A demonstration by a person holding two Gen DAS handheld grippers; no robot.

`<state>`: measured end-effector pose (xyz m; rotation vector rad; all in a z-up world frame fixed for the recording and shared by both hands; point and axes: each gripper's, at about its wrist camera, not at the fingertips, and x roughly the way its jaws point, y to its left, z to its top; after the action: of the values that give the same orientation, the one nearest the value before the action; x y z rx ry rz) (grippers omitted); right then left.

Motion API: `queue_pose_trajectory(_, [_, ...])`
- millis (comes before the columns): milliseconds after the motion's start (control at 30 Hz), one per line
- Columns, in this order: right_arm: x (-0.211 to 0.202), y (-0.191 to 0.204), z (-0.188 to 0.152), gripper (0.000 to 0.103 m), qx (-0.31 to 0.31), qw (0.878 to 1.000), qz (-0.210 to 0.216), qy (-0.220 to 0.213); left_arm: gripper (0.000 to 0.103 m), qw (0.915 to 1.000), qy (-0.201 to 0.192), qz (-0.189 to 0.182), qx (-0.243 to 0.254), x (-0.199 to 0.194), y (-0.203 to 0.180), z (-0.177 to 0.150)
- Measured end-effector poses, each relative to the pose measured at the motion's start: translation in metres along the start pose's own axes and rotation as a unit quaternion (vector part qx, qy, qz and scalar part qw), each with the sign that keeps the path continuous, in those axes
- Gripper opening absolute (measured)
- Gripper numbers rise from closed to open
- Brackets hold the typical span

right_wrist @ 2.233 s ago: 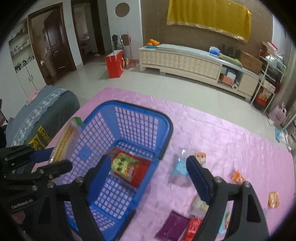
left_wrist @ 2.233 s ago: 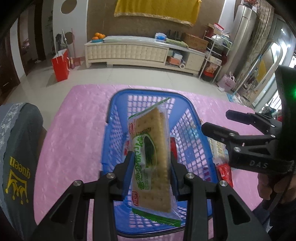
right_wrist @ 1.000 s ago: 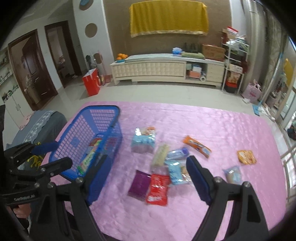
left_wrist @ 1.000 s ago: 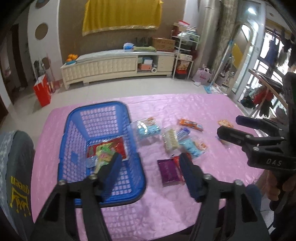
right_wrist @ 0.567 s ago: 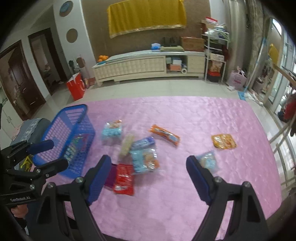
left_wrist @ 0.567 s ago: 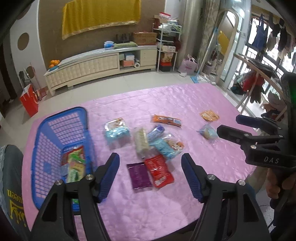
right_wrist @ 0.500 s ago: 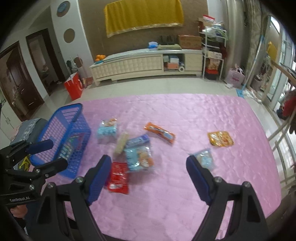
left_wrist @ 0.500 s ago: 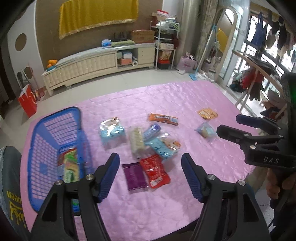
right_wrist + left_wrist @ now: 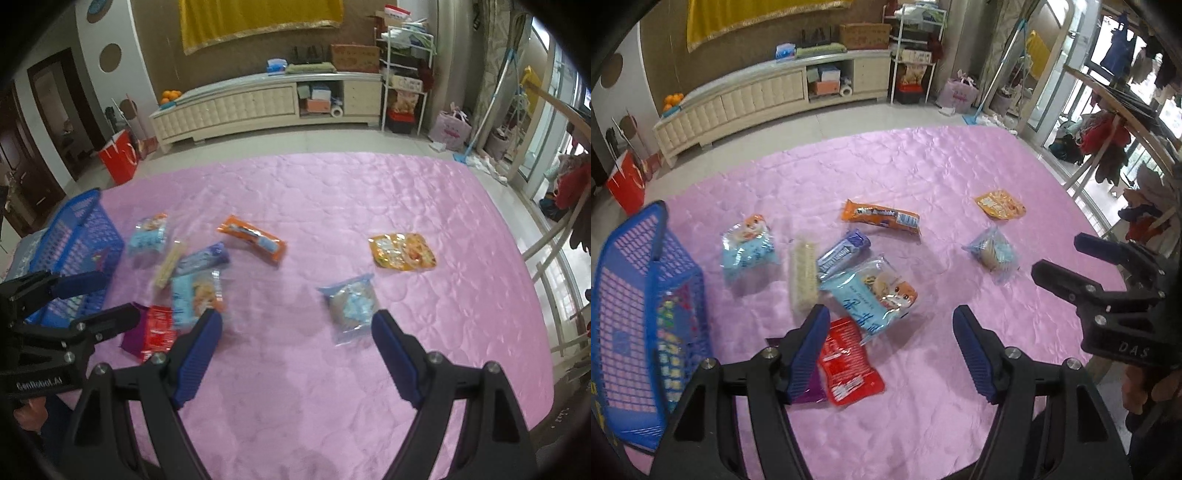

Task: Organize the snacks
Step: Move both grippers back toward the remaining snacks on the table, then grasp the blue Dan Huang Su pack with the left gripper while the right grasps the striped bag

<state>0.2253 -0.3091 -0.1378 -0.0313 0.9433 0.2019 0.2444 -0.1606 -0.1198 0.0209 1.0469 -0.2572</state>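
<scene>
Both my pairs of jaws stand wide apart with nothing between the pads; my left gripper (image 9: 888, 332) hangs over the near cluster of snacks, my right gripper (image 9: 297, 334) over open cloth further right.

From my left jaws the closest thing is the light-blue cat-print pack (image 9: 873, 291), lying just ahead of the pads and slightly left of the gap's middle, its long axis slanting from far-left to near-right; the red packet (image 9: 846, 363) lies half under my left pad, touching a purple packet (image 9: 810, 391) that the finger mostly hides. My judgement is that the left hand takes from this cluster, since the blue basket (image 9: 661, 229) sits on its side of the cloth.

From my right jaws the small blue wrapped cake (image 9: 351, 304) lies just ahead, a little right of centre, well apart from the cluster; the right hand is plainly the nearer one for it, and for the orange-yellow pouch (image 9: 402, 251) beyond.

Further out lie the cracker sleeve (image 9: 803, 275), the blue-purple bar (image 9: 844, 253), a second light-blue pack (image 9: 750, 245) and the long orange bar (image 9: 881, 216), all on the pink tablecloth (image 9: 923, 166).

Only the left view looks down into the basket, blurred, with some packets already inside; only the right view shows more of the purple packet.
</scene>
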Motion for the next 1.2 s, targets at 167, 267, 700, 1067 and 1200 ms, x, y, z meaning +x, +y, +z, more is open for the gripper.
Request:
queue_pose_trajectory(167, [0.022,-0.013,-0.002,0.086,-0.01,1.0,-0.019,0.006,0.067,0.9992,0.03,0.0,-0.028,0.043,0.005,0.011])
queue_pose_trajectory(267, [0.034,-0.018,-0.001,0.086,-0.009,1.0,-0.015,0.015,0.067,0.9978,0.049,0.003,-0.044,0.066,0.01,0.012])
queue_pose_trajectory(700, [0.067,-0.04,-0.003,0.086,0.018,0.999,-0.01,0.033,0.067,0.9954,0.073,0.033,-0.053,0.12,0.018,0.031])
queue_pose_trajectory(1067, [0.073,-0.049,0.0,0.086,0.011,0.999,-0.009,0.037,0.083,0.9922,0.087,0.052,-0.072,0.12,0.025,0.016])
queue_pose_trajectory(1200, [0.084,-0.052,0.0,0.086,0.009,0.998,0.003,0.058,0.083,0.9872,0.114,0.031,-0.108,0.134,0.034,0.013])
